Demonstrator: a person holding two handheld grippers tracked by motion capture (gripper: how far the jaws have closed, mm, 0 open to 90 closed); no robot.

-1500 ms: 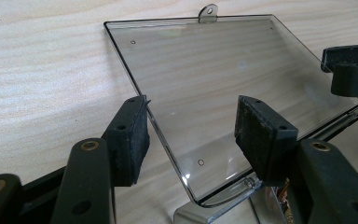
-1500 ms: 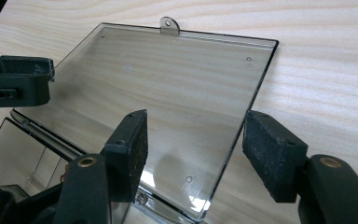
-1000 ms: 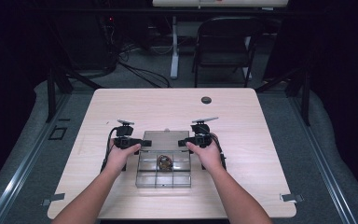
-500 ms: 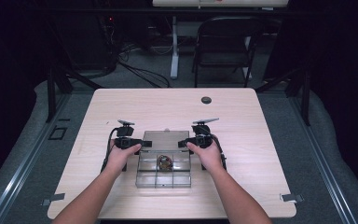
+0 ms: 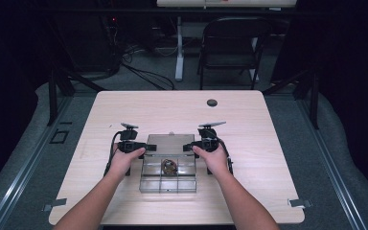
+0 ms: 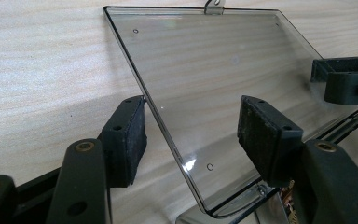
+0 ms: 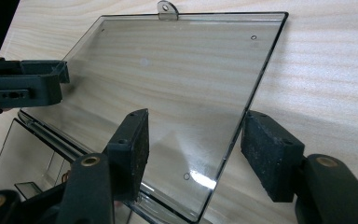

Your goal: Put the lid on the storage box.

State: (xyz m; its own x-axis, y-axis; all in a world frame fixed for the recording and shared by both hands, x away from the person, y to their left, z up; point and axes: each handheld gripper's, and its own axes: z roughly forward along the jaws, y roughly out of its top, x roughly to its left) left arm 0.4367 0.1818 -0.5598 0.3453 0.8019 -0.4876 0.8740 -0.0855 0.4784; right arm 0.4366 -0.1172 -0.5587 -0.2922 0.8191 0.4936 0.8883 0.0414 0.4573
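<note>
A clear plastic compartment box [image 5: 167, 181] lies on the wooden table with its lid [image 5: 170, 142] swung open toward the far side. A small brown object [image 5: 168, 166] sits in one middle compartment. My left gripper [image 5: 146, 147] is at the lid's left edge and is open. In the left gripper view that gripper [image 6: 193, 135] has one pad on the table side and one over the lid [image 6: 205, 79]. My right gripper [image 5: 189, 146] is open at the right edge. Its jaws [image 7: 196, 140] have just been closing a little, with the lid edge [image 7: 242, 121] between them and untouched.
A small black round object [image 5: 212, 102] rests near the table's far edge. A dark chair [image 5: 230, 48] and cables stand on the floor beyond the table. Bare wood [image 5: 278, 158] lies to the right and left of the box.
</note>
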